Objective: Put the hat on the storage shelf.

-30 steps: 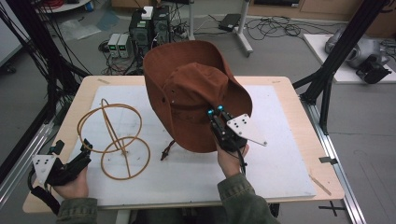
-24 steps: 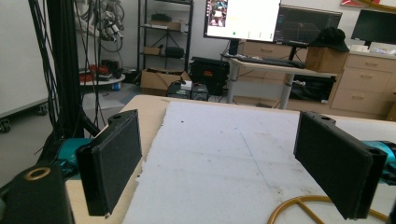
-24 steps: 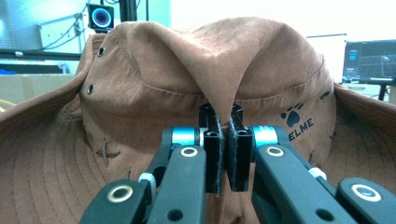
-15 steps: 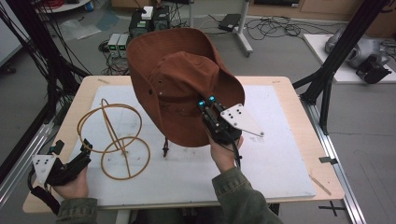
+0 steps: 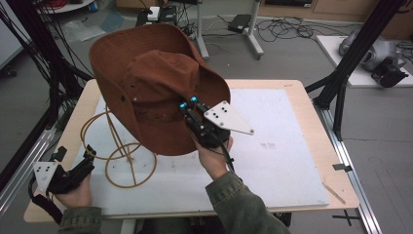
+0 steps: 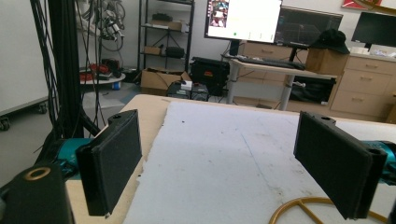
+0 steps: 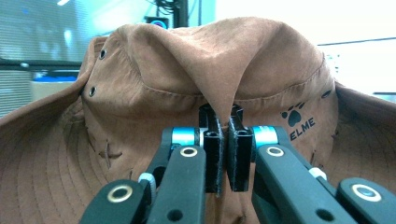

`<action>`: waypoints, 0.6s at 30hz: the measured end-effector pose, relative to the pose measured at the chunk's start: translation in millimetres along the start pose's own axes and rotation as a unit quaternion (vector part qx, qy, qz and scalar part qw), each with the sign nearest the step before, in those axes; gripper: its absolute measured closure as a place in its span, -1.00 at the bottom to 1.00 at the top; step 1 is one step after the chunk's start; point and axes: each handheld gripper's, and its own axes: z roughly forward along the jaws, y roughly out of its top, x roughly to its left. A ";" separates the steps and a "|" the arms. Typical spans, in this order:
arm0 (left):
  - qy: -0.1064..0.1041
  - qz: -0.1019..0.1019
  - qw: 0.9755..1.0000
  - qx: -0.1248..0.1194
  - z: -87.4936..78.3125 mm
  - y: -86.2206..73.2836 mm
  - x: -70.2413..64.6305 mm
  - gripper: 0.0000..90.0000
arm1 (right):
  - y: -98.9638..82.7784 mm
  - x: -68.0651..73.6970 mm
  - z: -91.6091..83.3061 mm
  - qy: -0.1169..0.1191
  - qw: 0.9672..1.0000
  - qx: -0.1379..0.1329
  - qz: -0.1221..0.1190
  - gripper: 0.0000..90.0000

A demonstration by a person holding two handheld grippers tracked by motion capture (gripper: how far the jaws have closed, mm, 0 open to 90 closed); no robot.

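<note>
Your right gripper (image 5: 187, 103) pinches the brown hat (image 5: 151, 83) above the white-topped table (image 5: 287, 146), your left gripper (image 5: 73, 155) rests spread at its near left corner beside the wire stand (image 5: 119, 151), cables strewn across the floor behind.

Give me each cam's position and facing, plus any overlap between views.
High view: above the person's side, looking forward and down on the table; both forearms, left gripper and right gripper show.
Left gripper view: low, level across the table; its own open fingers.
Right gripper view: close behind fingers pinching the brown hat.
Shared: hat in the high and right gripper views; wire stand in the high and left gripper views.
</note>
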 end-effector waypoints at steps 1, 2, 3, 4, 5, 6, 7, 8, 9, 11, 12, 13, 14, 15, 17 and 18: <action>-0.001 -0.002 1.000 0.000 -0.1 0.0 0.3 -0.66 | 0.9 3.3 2.1 0.005 1.000 0.000 0.001 0.94; -0.002 -0.005 1.000 0.000 -0.2 -0.1 0.7 -0.66 | 1.6 6.8 4.0 0.009 1.000 0.000 0.003 0.94; -0.001 -0.008 1.000 0.000 -0.1 -0.3 1.0 -0.66 | 2.0 11.1 6.6 0.016 1.000 0.000 0.003 0.94; 0.000 -0.008 1.000 0.000 0.0 -0.4 1.3 -0.66 | 2.4 18.5 10.8 0.027 1.000 0.001 0.005 0.94; 0.000 -0.008 1.000 0.000 -0.2 -0.4 1.7 -0.66 | 2.4 18.5 10.8 0.027 1.000 0.001 0.005 0.94; 0.001 -0.009 1.000 0.000 -0.4 -0.3 1.8 -0.66 | 2.5 22.1 13.1 0.034 0.999 0.001 0.006 0.94; 0.001 -0.009 1.000 -0.001 -0.6 -0.2 1.8 -0.66 | 2.4 25.7 15.3 0.039 0.999 0.001 0.006 0.94; 0.001 -0.008 1.000 -0.001 -0.6 -0.1 1.8 -0.66 | 2.5 33.3 19.8 0.050 0.999 0.003 0.009 0.94; 0.000 -0.008 1.000 -0.001 -0.6 -0.1 1.8 -0.66 | 2.5 33.3 19.8 0.050 0.999 0.003 0.009 0.94; 0.000 -0.007 1.000 -0.001 -0.5 0.0 1.4 -0.66 | 2.8 44.1 26.3 0.065 0.998 0.003 0.009 0.94; 0.000 -0.007 1.000 -0.002 -0.5 0.1 1.2 -0.66 | 2.8 44.1 26.3 0.065 0.998 0.003 0.009 0.94; 0.000 -0.006 1.000 -0.003 -0.4 0.2 1.0 -0.66 | 3.7 50.8 29.3 0.072 0.997 0.005 0.007 0.94; 0.000 -0.005 1.000 -0.003 -0.3 0.2 0.9 -0.66 | 3.7 50.8 29.3 0.072 0.997 0.005 0.007 0.94; 0.000 -0.005 1.000 -0.004 -0.2 0.2 0.7 -0.66 | 4.8 56.1 31.9 0.080 0.997 0.006 0.005 0.94; 0.000 -0.002 1.000 -0.003 -0.3 0.3 1.0 -0.66 | 5.2 58.3 33.1 0.083 0.997 0.007 0.005 0.94; 0.000 -0.003 1.000 -0.001 -0.4 0.3 0.8 -0.66 | 5.4 60.0 34.2 0.085 0.996 0.008 0.003 0.94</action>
